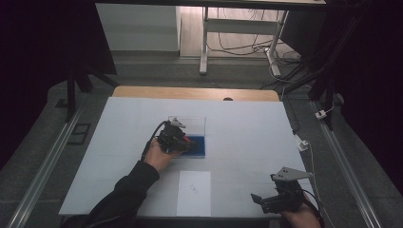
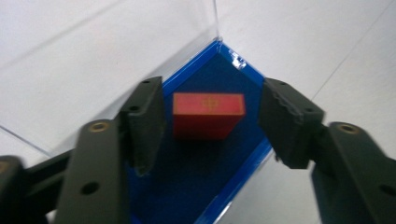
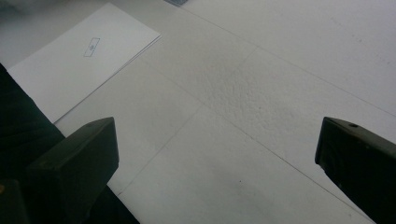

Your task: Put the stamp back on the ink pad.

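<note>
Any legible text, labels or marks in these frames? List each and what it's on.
No readable words or numbers in any view.
White sheet: small printed rectangular outline with a mark inside, too small to read.
Red block in the blue-floored clear box: faint gold mark on its top face, blurred, unreadable.
Left tool and right tool: no lettering seen.

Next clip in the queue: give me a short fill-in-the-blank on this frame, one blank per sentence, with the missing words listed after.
1. The small block between the left gripper's open jaws is ____ in colour.
2. The block rests on the ____ floor of the clear-walled box.
3. The right gripper holds nothing, its jaws ____ above the white table.
4. The sheet of paper lies flat near the table's ____ edge, toward the person.

Missing words: red; blue; open; near
</note>
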`<action>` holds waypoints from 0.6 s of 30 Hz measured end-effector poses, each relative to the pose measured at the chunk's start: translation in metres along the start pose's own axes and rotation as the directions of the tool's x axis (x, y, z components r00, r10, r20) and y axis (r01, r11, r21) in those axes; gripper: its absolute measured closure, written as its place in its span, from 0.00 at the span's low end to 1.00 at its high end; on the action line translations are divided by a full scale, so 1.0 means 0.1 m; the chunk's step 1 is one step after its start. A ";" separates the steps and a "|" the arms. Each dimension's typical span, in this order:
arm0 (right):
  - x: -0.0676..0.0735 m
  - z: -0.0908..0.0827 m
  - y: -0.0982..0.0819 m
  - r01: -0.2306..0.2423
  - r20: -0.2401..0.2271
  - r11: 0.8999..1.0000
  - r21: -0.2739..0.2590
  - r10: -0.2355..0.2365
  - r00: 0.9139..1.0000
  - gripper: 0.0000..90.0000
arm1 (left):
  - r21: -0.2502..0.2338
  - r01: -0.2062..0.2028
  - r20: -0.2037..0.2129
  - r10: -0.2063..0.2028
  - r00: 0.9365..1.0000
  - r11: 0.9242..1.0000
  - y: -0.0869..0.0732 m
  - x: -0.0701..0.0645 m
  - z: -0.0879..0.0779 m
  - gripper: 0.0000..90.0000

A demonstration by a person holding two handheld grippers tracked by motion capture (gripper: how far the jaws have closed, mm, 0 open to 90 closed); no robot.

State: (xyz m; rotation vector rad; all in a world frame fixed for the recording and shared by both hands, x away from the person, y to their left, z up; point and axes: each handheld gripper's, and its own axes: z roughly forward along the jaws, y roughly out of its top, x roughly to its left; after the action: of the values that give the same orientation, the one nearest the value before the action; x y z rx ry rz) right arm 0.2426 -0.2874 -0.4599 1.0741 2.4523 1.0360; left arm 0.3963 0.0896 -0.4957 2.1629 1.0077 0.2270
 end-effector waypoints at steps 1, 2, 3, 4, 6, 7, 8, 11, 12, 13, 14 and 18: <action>0.00 0.00 0.00 -0.002 0.000 1.000 0.000 0.002 1.000 0.00 | -0.001 -0.003 0.000 0.003 1.000 1.000 0.01 -0.01 -0.02 0.41; 0.00 0.00 0.00 -0.002 0.000 1.000 0.000 0.002 1.000 0.00 | -0.006 0.002 0.003 -0.002 1.000 1.000 0.02 -0.02 -0.04 0.38; 0.00 0.00 0.00 -0.003 0.000 1.000 0.000 0.003 1.000 0.00 | -0.005 0.000 0.009 0.000 1.000 1.000 0.03 -0.02 -0.06 0.34; 0.00 0.00 0.00 -0.002 0.000 1.000 -0.001 0.002 1.000 0.00 | -0.013 0.003 0.012 -0.003 1.000 1.000 0.03 -0.04 -0.08 0.31; 0.00 0.00 0.00 -0.002 0.000 1.000 0.000 0.002 1.000 0.00 | -0.026 0.005 0.029 -0.004 1.000 1.000 0.03 -0.06 -0.12 0.25; 0.00 0.00 0.00 -0.002 0.000 1.000 -0.001 0.002 1.000 0.00 | -0.027 0.005 0.036 -0.004 0.999 1.000 0.03 -0.07 -0.14 0.22; 0.00 0.00 0.00 -0.001 0.000 1.000 0.000 0.001 1.000 0.00 | -0.031 0.007 0.041 -0.006 0.999 0.999 0.03 -0.08 -0.15 0.21; 0.00 0.00 0.00 0.000 0.001 1.000 -0.001 0.000 1.000 0.00 | -0.023 0.008 0.046 -0.007 0.999 1.000 0.02 -0.11 -0.20 0.13; 0.00 0.00 0.00 0.000 0.002 1.000 0.000 0.000 1.000 0.00 | -0.023 0.007 0.048 -0.005 0.999 1.000 0.02 -0.12 -0.21 0.13; 0.00 0.00 0.00 0.000 0.002 1.000 0.000 0.000 1.000 0.00 | -0.019 0.000 0.052 0.001 0.999 1.000 0.01 -0.13 -0.23 0.12; 0.00 0.00 0.00 0.000 0.002 1.000 -0.001 0.000 1.000 0.00 | -0.017 -0.004 0.050 0.005 0.999 1.000 0.01 -0.14 -0.24 0.11; 0.00 0.00 0.00 0.000 0.002 1.000 -0.002 0.000 1.000 0.00 | -0.021 -0.015 0.062 0.017 0.998 1.000 -0.01 -0.19 -0.32 0.07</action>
State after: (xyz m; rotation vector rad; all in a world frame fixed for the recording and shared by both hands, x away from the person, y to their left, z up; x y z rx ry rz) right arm 0.2422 -0.2873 -0.4596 1.0737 2.4496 1.0362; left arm 0.3687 0.0938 -0.4712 2.1467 0.9490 0.1755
